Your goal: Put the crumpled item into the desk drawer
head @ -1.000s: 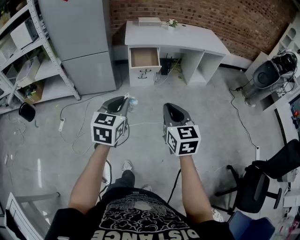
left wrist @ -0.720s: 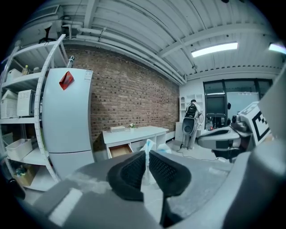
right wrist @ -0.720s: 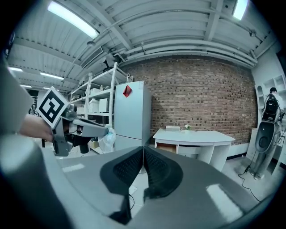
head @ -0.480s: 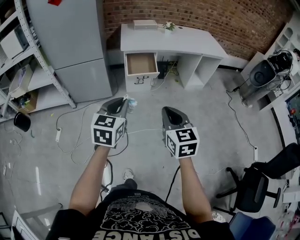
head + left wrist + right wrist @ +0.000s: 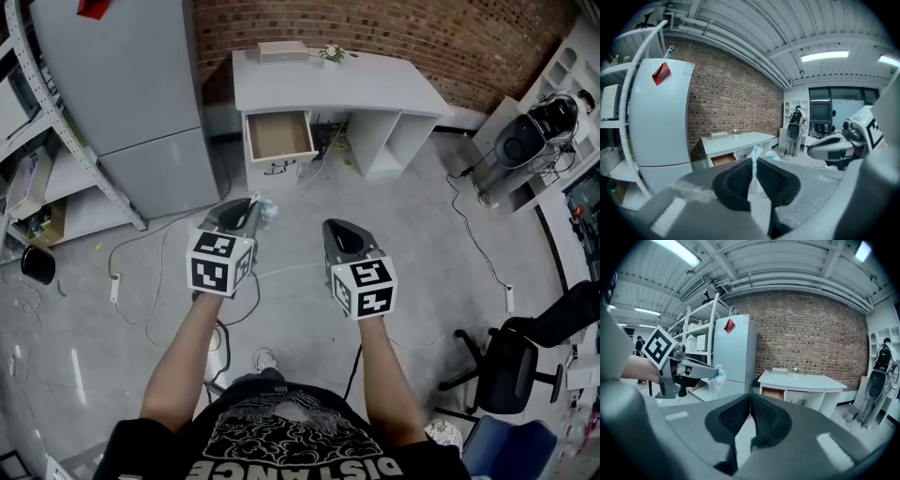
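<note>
**Left jaws pinched on the crumpled wad, drawer hanging open across the room**

So the person is standing out on the grey floor [image 5: 412, 225] with both arms held forward, well away from the furniture. The left gripper [image 5: 255, 202] has its jaws squeezed onto the crumpled item [image 5: 267, 208], a whitish, pale-blue wad that looks like thin plastic. In the left gripper view it's wedged right between the two black pads, with a bit poking out above the tips. It's up in the air at the gripper's tip, nowhere near going in.

The right gripper [image 5: 330, 225] sits just beside the left one at about the same height. Its jaws are pressed together with nothing between them.

Ahead of both, against the brick wall [image 5: 422, 37], is the white worktop [image 5: 375, 80]. Its drawer [image 5: 278, 136] on the left side is pulled out, and the inside looks brown and bare from the head view. On the worktop's back edge there's a flat pale box [image 5: 283, 52] and a small flowering plant [image 5: 333, 53] just beside it.

A tall grey fridge [image 5: 122, 84] stands to the left of the worktop, and a black office chair [image 5: 516, 366] is off to the person's right.
</note>
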`<state>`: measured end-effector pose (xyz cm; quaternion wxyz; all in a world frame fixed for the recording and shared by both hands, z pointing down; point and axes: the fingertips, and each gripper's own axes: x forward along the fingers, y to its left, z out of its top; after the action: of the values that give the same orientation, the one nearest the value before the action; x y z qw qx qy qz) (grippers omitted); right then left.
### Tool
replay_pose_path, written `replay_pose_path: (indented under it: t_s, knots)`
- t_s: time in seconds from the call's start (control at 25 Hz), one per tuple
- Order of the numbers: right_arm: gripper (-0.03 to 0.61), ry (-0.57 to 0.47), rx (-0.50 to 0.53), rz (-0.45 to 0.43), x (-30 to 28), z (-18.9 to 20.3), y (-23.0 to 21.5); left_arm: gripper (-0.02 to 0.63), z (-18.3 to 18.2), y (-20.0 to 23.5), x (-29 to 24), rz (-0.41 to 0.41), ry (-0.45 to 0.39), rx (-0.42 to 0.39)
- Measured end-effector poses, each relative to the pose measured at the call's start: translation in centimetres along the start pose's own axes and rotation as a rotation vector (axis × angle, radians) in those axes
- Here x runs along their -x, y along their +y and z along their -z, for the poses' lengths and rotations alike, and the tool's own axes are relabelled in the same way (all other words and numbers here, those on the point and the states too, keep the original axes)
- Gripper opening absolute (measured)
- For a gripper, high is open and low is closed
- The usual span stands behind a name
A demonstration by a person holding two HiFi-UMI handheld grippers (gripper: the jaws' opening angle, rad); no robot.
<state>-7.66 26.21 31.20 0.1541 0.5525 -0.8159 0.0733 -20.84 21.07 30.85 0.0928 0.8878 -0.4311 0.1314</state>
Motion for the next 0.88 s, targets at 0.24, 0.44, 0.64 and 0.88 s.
replay_pose_path:
  t_s: [0.24,0.44,0.64,0.88]
  knots:
    - [0.005,0.001,-0.007,0.028,-1.5,-0.6,0.2,0.029,-0.2,1.7,-0.8,0.022,-0.005,0.003]
    - [0.009,-0.008,-0.019,0.04,-2.8,-1.5,0.2,0.029,-0.7,3.1,-1.2,0.023,-0.018,0.002]
    - [0.009,-0.022,-0.023,0.034,-3.9,-2.0,0.2,0.029,-0.7,4.1,-1.7,0.017,-0.019,-0.003]
    - [0.009,-0.04,-0.025,0.023,-5.3,-2.3,-0.7,0.029,-1.1,4.6,-3.1,0.011,-0.018,-0.018]
